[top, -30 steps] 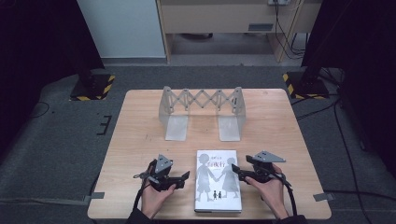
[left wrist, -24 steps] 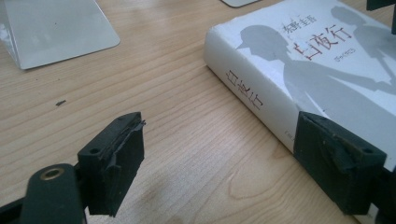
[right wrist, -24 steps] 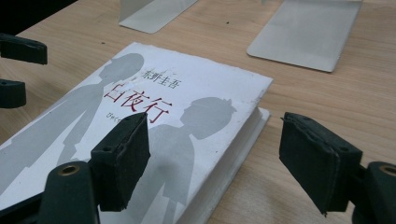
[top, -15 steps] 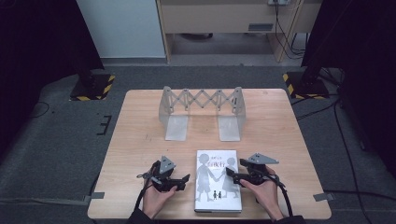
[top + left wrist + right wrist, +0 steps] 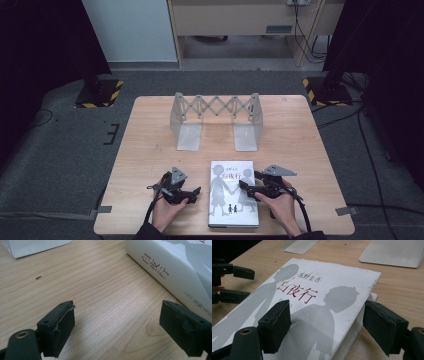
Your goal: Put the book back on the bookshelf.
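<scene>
Flanking the white paperback book (image 5: 233, 194) lying flat at the wooden table's (image 5: 150, 150) near edge, left gripper (image 5: 192, 192) and right gripper (image 5: 247, 185) have just been widening, both released with nothing clasped, suggesting the grasp toward the grey metal expanding bookend rack (image 5: 216, 120) beyond has not begun.

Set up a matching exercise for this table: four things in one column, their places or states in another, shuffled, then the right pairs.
Things
1. white paperback book with grey silhouettes
2. grey metal expanding bookend rack
3. left gripper
4. right gripper

Places or states
A. stands at the far middle of the light wooden table
B. open, jaws astride the book's right edge
C. lies flat at the near edge, cover up
D. open over bare wood, left of the book

Pairs: 1-C, 2-A, 3-D, 4-B
</scene>
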Available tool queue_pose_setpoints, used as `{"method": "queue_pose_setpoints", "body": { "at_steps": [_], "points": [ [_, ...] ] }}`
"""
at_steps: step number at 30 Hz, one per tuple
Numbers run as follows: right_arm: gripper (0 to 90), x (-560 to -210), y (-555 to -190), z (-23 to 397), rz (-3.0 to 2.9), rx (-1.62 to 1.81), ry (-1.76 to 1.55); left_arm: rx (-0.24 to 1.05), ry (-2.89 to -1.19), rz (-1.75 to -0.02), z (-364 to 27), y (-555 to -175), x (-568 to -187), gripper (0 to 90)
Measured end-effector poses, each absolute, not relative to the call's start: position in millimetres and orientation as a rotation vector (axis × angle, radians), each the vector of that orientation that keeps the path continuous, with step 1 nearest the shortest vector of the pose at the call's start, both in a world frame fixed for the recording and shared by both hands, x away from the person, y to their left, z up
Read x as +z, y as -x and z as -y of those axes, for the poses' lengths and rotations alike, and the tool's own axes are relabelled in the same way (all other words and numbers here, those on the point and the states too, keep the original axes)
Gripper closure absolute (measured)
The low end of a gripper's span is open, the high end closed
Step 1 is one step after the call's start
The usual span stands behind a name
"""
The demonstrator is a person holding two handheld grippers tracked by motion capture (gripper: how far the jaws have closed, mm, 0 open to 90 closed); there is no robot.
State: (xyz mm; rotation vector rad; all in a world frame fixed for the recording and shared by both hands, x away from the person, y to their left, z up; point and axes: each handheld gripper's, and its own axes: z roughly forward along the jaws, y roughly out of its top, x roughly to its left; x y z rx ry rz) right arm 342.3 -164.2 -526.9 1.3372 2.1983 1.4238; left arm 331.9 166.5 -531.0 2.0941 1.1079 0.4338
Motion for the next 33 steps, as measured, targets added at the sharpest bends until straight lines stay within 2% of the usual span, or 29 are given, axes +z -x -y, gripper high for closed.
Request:
{"method": "queue_pose_setpoints", "body": {
  "at_steps": [13,27,33],
  "points": [
    [23.5,-523.0,-341.3,162.7,-2.195,1.435,-1.307,0.458,-2.126,-1.098,-165.1,-334.1,-535.9,9.6],
    [23.9,-510.9,-342.8,155.9,-2.147,1.528,-1.288,0.456,-2.142,-1.123,-163.8,-336.5,-537.1,0.0],
    [23.7,-511.1,-344.4,151.9,-2.138,1.543,-1.307,0.455,-2.142,-1.125,-163.8,-336.6,-537.1,0.0]
  ]
}}
